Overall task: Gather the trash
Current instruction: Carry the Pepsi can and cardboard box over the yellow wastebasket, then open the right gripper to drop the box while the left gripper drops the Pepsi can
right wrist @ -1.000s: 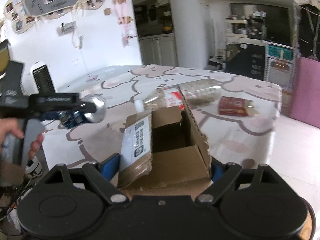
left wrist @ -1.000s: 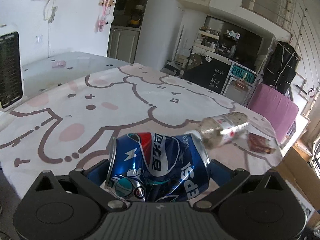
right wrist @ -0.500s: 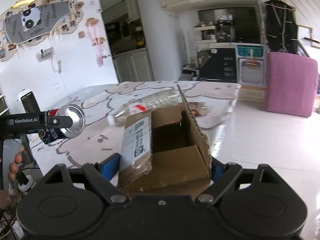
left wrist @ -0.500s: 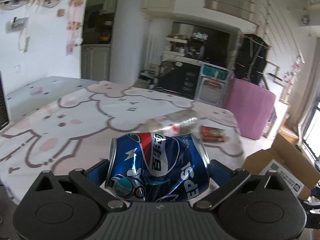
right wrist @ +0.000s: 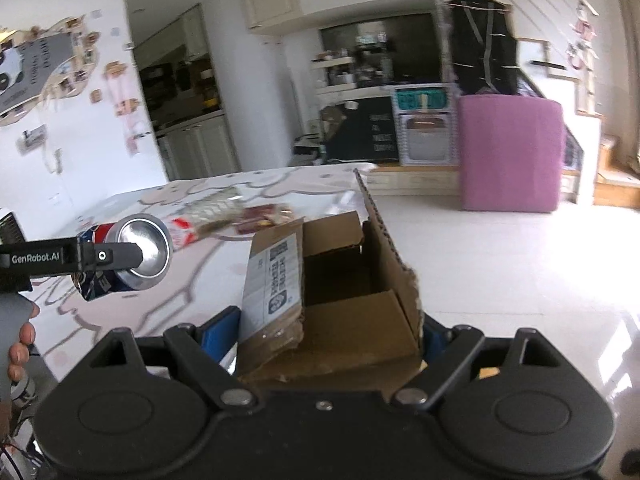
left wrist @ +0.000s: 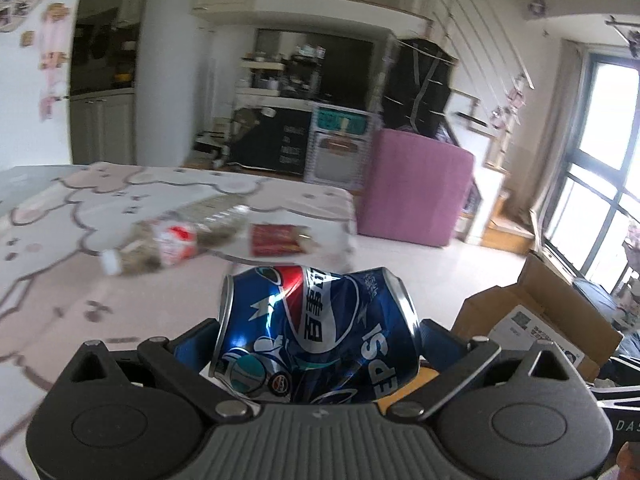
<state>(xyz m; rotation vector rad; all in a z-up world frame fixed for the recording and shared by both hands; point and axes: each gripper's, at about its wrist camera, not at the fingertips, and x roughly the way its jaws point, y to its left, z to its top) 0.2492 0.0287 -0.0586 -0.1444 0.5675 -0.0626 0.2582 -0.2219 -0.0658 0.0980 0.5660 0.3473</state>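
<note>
Fingers of the left gripper are seen at the bottom centre of the left wrist view, closed on a dented blue Pepsi can that is held crosswise, its long axis running left to right between the blue pads, one rim toward each finger. Behind it, in the left half of that frame, a table under a pink cartoon-print cloth is seen, with a crushed plastic bottle and a red packet lying on it, just beside each other. At the lower right edge of the frame an open cardboard box is visible, so the box is placed to the right of the can. In the right wrist view, the right gripper is found at bottom centre with its jaws set wide and clamped on that same cardboard box, whose open mouth faces up and away from the camera. At the left edge of this frame the left gripper is seen side-on with the can between its fingers, its shiny end turned toward the camera, well apart from the box and over the table edge. By judgement, the coming move depends on the can being carried rightward in this frame until it is above the box opening.
</note>
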